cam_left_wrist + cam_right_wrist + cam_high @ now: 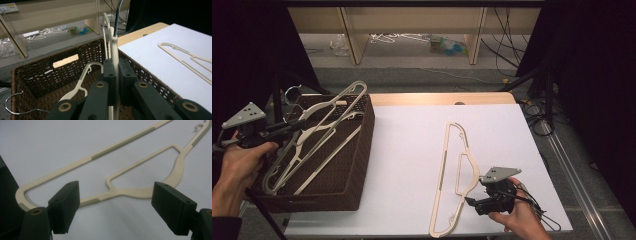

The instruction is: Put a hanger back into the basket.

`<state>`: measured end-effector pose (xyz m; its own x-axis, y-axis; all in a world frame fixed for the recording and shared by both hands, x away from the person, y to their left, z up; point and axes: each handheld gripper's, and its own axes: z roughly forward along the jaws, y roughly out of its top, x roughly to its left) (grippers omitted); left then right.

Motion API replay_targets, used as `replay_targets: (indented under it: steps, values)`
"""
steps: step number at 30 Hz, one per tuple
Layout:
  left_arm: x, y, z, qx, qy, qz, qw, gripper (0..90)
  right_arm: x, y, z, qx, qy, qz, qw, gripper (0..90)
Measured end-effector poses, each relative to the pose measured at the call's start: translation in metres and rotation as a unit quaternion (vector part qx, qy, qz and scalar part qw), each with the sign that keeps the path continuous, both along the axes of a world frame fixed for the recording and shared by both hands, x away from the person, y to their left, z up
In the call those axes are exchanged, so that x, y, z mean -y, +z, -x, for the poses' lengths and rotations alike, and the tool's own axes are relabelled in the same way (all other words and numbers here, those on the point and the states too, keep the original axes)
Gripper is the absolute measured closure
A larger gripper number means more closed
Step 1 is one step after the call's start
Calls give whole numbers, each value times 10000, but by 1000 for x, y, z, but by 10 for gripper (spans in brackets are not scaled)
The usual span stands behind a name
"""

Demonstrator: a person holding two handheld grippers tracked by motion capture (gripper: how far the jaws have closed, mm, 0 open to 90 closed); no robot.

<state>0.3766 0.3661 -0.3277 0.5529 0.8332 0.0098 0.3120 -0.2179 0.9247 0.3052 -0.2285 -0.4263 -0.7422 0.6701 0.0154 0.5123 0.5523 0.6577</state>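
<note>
Left gripper (pixel 282 129) at 9 o'clock clamps a hanger (pixel 115 52) over the basket (pixel 362 165); right gripper (pixel 482 192), jaws apart, hovers over the table hanger (pixel 447 170) at 5 o'clock, probably just released.

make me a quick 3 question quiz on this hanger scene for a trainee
1. True or false: the left gripper is shut on a hanger in basket.
2. Where does the loose cream hanger lie? A) in the wicker basket B) flat on the white table sheet C) on the floor
3. How do the jaws of the right gripper stand, and is anything between them?

Key
1. True: the jaws pinch the hanger's neck just below its metal hook.
2. B
3. Wide open, hovering above the loose hanger's bar, gripping nothing.
</note>
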Motion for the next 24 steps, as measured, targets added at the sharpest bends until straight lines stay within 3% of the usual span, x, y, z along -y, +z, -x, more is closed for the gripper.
replay_targets:
  steps: [11, 15, 16, 18, 19, 20, 22, 24]
  values:
    - [-9, -27, -6, -435, 52, -16, 9990, 856, 0, 0, 0, -6, 10, 16, 10000, 240]
    - [-6, -37, -15, -595, -51, -119, 9981, 855, -1, -2, 0, 50, -2, -19, 10000, 240]
    - [-7, -39, -18, -571, -135, -225, 9980, 855, -1, -2, 0, 52, 4, -17, 10000, 240]
    - [-6, -44, -22, -666, -142, -243, 9974, 855, 0, 0, 0, -5, 20, 14, 10000, 240]
    - [-4, -47, -21, -797, -12, -102, 9968, 855, 0, -1, 0, -4, 20, 12, 10000, 240]
    - [-6, -49, -25, -766, -124, -267, 9966, 855, 0, -1, 0, 0, 27, 13, 10000, 239]
    - [-2, -54, -26, -1012, 42, -108, 9948, 855, 0, -1, -1, 5, 27, 27, 10000, 240]
    - [0, -58, -27, -1136, 91, -98, 9934, 854, 0, -1, 0, -21, 35, 24, 10000, 240]
